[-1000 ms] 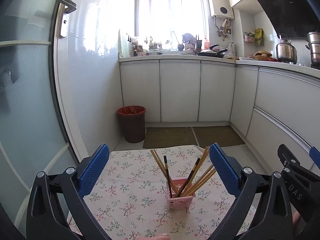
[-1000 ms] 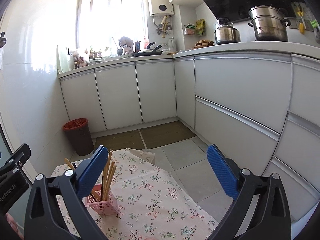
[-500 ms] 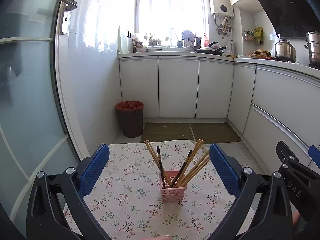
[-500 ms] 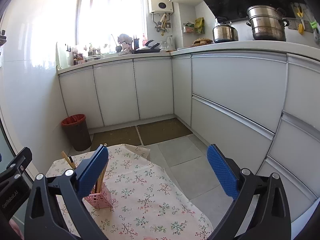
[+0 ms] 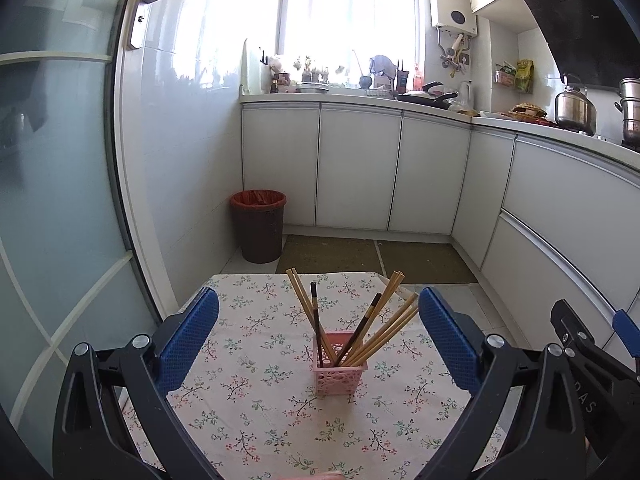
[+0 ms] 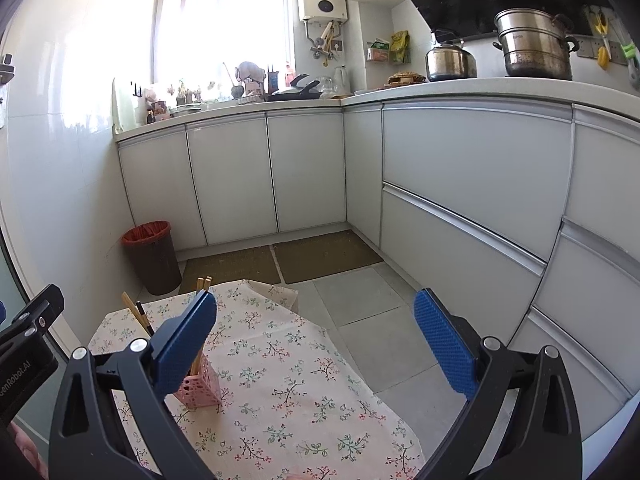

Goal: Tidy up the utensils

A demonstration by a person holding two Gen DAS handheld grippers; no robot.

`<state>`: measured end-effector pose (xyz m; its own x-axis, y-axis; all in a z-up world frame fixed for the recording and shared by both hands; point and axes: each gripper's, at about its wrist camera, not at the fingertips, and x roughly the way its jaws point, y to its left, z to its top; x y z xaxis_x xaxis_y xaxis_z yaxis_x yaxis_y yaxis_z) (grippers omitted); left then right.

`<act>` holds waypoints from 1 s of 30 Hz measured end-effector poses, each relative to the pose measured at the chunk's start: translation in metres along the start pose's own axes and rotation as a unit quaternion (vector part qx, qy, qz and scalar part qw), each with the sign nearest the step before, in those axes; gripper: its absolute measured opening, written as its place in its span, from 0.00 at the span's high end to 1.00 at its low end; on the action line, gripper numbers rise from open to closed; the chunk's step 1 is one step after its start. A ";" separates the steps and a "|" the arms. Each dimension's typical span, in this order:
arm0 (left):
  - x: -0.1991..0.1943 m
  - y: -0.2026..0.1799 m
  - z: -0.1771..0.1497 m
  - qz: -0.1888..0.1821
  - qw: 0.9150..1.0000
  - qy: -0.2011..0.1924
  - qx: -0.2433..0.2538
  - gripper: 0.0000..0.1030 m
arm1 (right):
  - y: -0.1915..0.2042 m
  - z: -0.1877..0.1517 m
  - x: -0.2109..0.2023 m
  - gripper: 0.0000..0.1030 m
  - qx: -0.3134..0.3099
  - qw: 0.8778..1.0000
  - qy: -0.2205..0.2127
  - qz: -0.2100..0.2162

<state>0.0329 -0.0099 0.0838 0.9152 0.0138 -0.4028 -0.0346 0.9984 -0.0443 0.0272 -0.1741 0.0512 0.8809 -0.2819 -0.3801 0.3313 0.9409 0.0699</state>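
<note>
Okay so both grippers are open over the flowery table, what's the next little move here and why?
Probably none beyond easing both grippers back. The chopsticks all stand in the pink basket on the floral tablecloth, and no loose utensil shows on it. The left gripper and right gripper are open and hold nothing, so the sorting looks finished.

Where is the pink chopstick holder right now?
The pink holder stands on the floral tablecloth, centred between the open left gripper fingers.
</note>
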 end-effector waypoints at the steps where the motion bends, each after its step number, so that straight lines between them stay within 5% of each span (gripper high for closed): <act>1: -0.003 0.000 -0.002 0.000 1.000 0.000 -0.001 0.07 | -0.001 -0.002 -0.001 0.06 0.001 1.000 0.002 0.001; 13: -0.045 0.000 -0.019 0.002 1.000 -0.016 0.001 0.07 | -0.008 -0.020 -0.044 0.06 0.011 1.000 -0.016 -0.014; 30: -0.025 -0.005 -0.026 0.003 1.000 0.009 0.005 0.07 | -0.012 -0.022 -0.034 0.06 0.017 1.000 -0.012 -0.009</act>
<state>-0.0001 -0.0170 0.0704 0.9078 0.0189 -0.4189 -0.0360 0.9988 -0.0330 -0.0144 -0.1720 0.0431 0.8823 -0.3044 -0.3590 0.3586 0.9288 0.0938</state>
